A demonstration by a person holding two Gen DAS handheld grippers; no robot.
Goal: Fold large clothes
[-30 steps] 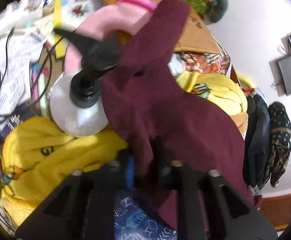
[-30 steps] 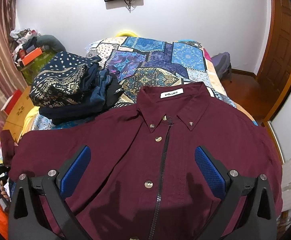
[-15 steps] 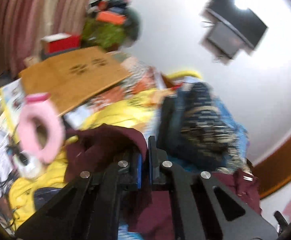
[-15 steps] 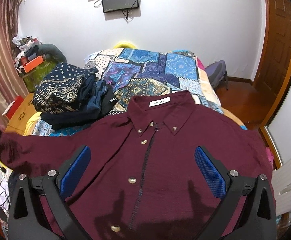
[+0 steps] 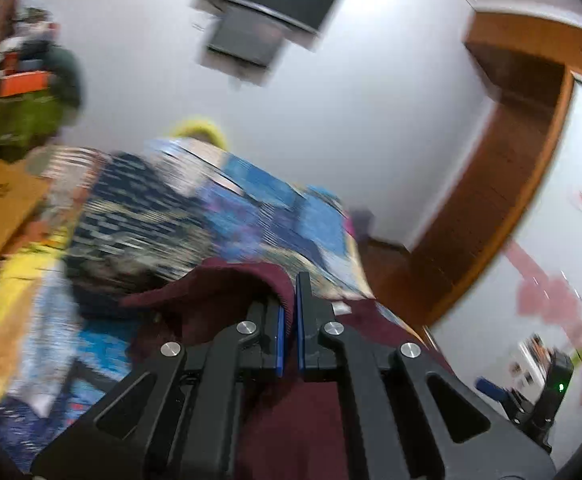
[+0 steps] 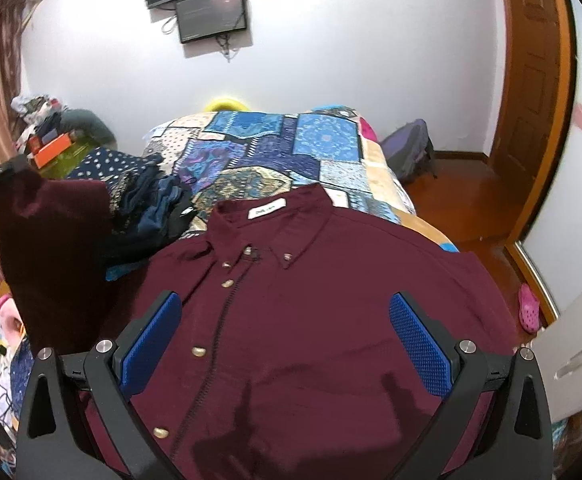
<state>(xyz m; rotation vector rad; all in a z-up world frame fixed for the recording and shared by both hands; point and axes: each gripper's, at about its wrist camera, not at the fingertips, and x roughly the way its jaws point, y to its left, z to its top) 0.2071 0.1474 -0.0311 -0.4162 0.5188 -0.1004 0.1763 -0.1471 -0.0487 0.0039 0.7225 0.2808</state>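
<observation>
A maroon button-up shirt (image 6: 323,300) lies face up on the patchwork bed, collar toward the far wall. My left gripper (image 5: 289,320) is shut on the shirt's left sleeve (image 5: 227,284) and holds it lifted; in the right wrist view that sleeve (image 6: 51,248) hangs raised at the left edge. My right gripper (image 6: 287,344) is open and empty, hovering above the shirt's chest with its blue pads (image 6: 419,344) wide apart.
A stack of dark folded clothes (image 6: 143,200) sits on the bed's left side beside the shirt. The patchwork bedspread (image 6: 275,152) extends to the wall. A purple backpack (image 6: 407,152) stands on the floor at right, near a wooden door (image 6: 531,92).
My left gripper has lifted the sleeve up and swung it inward, its view turning from the floor clutter to the bed and wall. The right gripper has risen slightly, still open.
</observation>
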